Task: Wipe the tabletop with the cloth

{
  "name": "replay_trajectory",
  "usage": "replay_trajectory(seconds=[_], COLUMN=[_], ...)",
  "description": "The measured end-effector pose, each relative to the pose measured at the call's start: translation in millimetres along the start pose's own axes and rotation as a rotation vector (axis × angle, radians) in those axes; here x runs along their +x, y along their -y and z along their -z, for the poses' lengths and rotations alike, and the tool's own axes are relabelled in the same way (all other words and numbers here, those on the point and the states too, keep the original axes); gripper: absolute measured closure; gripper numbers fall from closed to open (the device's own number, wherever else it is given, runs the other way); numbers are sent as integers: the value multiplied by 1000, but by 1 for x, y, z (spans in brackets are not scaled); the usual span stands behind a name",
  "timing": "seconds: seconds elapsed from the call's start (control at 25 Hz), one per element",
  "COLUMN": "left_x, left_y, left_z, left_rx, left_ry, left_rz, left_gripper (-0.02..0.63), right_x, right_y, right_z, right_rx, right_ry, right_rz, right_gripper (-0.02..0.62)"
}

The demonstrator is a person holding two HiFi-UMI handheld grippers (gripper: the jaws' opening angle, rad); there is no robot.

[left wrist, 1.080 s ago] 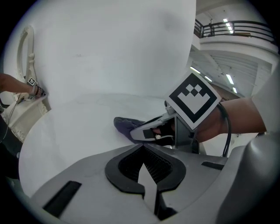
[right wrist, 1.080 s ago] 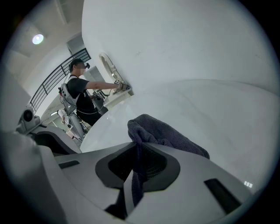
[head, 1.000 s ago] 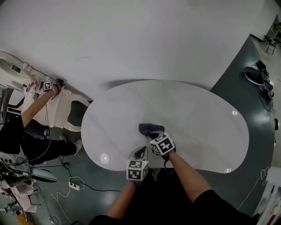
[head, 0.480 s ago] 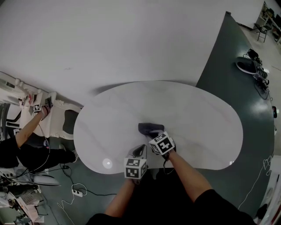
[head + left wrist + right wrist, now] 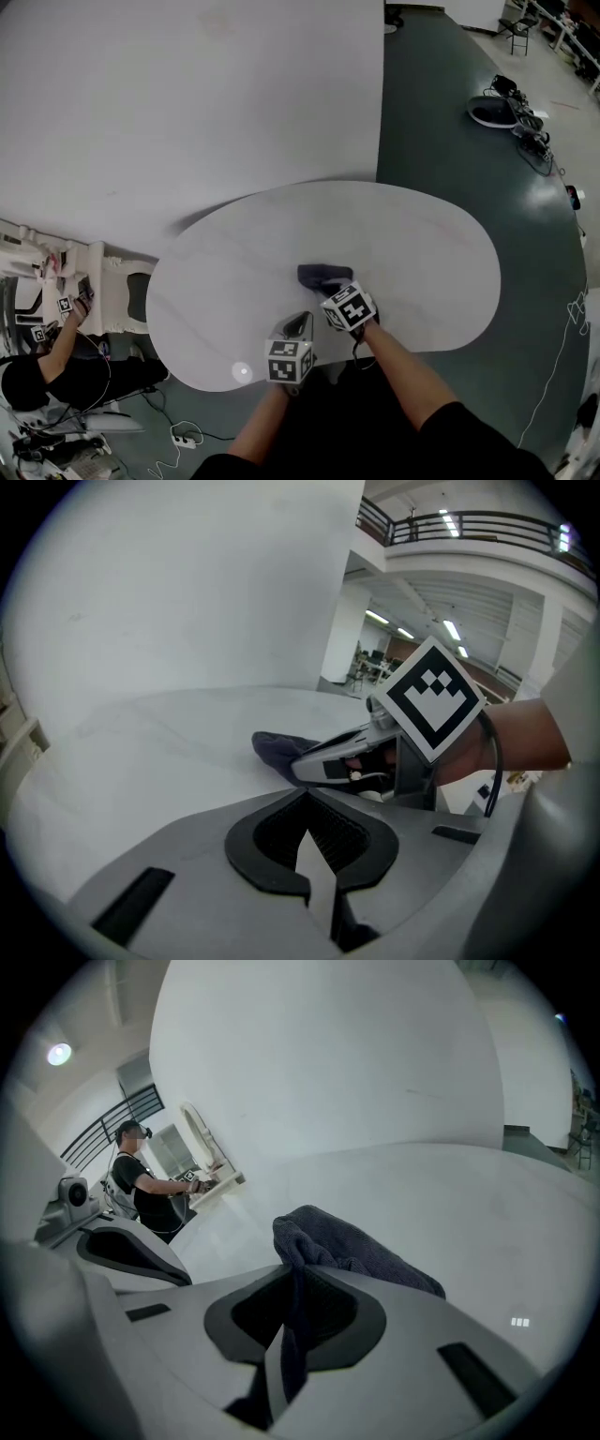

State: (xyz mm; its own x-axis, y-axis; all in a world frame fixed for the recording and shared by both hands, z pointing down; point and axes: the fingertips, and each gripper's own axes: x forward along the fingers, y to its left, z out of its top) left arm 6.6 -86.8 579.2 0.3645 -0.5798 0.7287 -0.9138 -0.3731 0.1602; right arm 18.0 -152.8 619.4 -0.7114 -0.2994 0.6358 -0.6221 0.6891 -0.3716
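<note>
Cloth [image 5: 356, 1251] soft, light, limp; right gripper [image 5: 289, 1335] fingers pinch bunched edge, likely secure. Left gripper [image 5: 314, 869] fingers together, empty.

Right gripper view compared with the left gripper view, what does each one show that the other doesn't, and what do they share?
Only the right gripper view: the right hand-held gripper shut on a fold of the cloth, and a person standing at a white stand. Only the left gripper view: the left hand-held gripper with nothing between its jaws, the right one's marker cube, and a balcony railing. Both: the dark cloth lying on the white tabletop.
</note>
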Motion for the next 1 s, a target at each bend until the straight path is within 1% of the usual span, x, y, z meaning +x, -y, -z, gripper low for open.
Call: replay_trajectory(seconds=[0.16,0.4,0.68,0.84,1.0], left_x=[15,41,68,85,95], left_y=[25,52,93,122,139], left_z=[-13,-25,-45,-53,-61], left_rx=[51,127,232,255,295], left_ry=[-7,-42,-59,-69,-63], left_rz=[42,96,193,236,271], left_gripper=[598,598,598,598,598], right_x=[-26,-61,-100,-130,-142], right_y=[31,74,115,141,155], right_z=[8,21,38,50,57], right_rx=[30,140,230,273,325], right_ry=[23,74,122,144,166], right_rz=[53,129,215,259,286], right_gripper=[560,560,560,560,560])
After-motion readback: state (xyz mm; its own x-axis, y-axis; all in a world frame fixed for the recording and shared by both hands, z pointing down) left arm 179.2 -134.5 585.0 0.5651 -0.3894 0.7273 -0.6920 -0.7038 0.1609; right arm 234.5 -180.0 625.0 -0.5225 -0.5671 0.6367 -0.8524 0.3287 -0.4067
